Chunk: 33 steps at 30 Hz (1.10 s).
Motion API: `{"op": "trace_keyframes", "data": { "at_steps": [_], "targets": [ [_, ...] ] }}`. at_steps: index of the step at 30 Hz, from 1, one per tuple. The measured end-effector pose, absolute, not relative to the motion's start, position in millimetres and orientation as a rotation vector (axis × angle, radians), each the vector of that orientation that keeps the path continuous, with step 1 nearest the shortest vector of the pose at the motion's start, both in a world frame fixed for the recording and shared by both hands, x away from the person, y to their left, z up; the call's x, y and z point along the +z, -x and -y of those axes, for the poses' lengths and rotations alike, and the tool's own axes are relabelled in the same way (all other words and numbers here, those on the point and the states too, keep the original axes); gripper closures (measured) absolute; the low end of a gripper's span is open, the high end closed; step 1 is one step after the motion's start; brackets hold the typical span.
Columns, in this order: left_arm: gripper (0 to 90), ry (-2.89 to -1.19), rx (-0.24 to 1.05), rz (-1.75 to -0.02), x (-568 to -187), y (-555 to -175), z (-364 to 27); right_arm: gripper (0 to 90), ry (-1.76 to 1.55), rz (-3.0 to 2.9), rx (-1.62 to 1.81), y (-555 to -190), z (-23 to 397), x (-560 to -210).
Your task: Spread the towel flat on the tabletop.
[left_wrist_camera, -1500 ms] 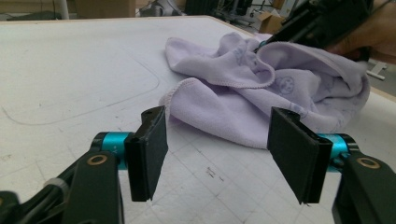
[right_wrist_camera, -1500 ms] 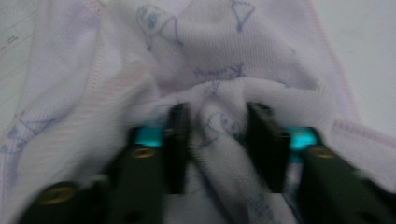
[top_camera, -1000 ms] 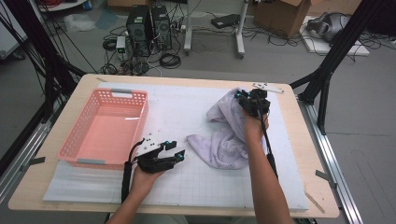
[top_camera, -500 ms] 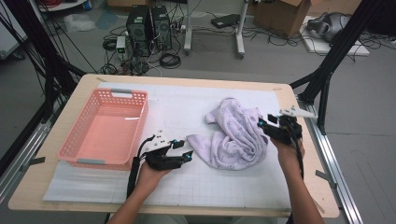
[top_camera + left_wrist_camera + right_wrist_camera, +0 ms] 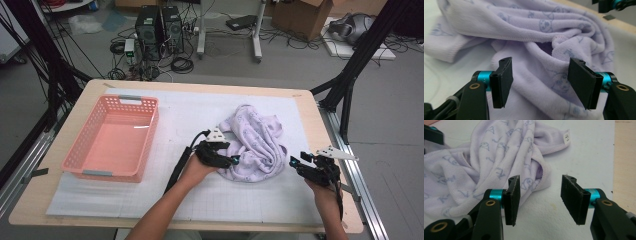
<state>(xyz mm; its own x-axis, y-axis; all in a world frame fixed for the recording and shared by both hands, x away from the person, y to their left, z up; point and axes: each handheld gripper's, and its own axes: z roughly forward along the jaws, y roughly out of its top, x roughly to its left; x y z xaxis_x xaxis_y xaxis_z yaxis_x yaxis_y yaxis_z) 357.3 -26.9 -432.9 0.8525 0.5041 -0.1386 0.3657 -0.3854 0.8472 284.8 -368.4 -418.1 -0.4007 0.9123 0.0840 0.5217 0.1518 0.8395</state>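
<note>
High view: crumpled pale lilac cotton garment with small blue prints (image 5: 255, 145) heaped on the white gridded mat (image 5: 190, 125), right of the table's middle. Left gripper (image 5: 231, 161) down at the heap's near-left edge, tips right at the fabric, bare forearm coming in from the bottom. Right gripper (image 5: 296, 163) just off the heap's right side, near the light wooden table's (image 5: 310, 107) right edge, tips turned toward the cloth, apart from it. Well to the left, a salmon-pink perforated plastic basket (image 5: 114, 136) standing on the mat.

Left gripper view: black jaws wide apart, having just been opening further. Folds of the lilac garment (image 5: 541, 37) lying ahead of and beneath them, a hemmed edge showing in the gap. Pads not pressing on the cloth; nothing pinched.

Right gripper view: jaws parted, likewise just opened a little further. Garment (image 5: 486, 162) ahead and to the left, its rounded edge reaching just past the left pad, a small white label at its far corner. Bare white mat (image 5: 586, 150) between and under the pads; no fabric gripped. Strip of wooden table at the right border.
</note>
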Motion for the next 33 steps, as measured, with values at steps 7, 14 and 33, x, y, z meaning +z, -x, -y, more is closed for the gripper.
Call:
{"op": "trace_keyframes", "data": {
  "at_steps": [7,14,33],
  "targets": [
    [79.6,-2.110,0.176,-0.604,-435.0,-354.7,33.8,47.7,-1.384,-2.016,1.160,-285.3,369.2,-423.1],
    [82.2,-1.931,0.243,-0.711,-410.9,-355.9,-16.2,49.3,-1.397,-2.081,1.150,-287.3,364.0,-430.2],
    [82.2,-1.818,0.324,-0.877,-417.7,-337.4,-91.5,84.4,-1.211,-2.310,1.038,-322.5,293.8,-437.1]
  ]
}}
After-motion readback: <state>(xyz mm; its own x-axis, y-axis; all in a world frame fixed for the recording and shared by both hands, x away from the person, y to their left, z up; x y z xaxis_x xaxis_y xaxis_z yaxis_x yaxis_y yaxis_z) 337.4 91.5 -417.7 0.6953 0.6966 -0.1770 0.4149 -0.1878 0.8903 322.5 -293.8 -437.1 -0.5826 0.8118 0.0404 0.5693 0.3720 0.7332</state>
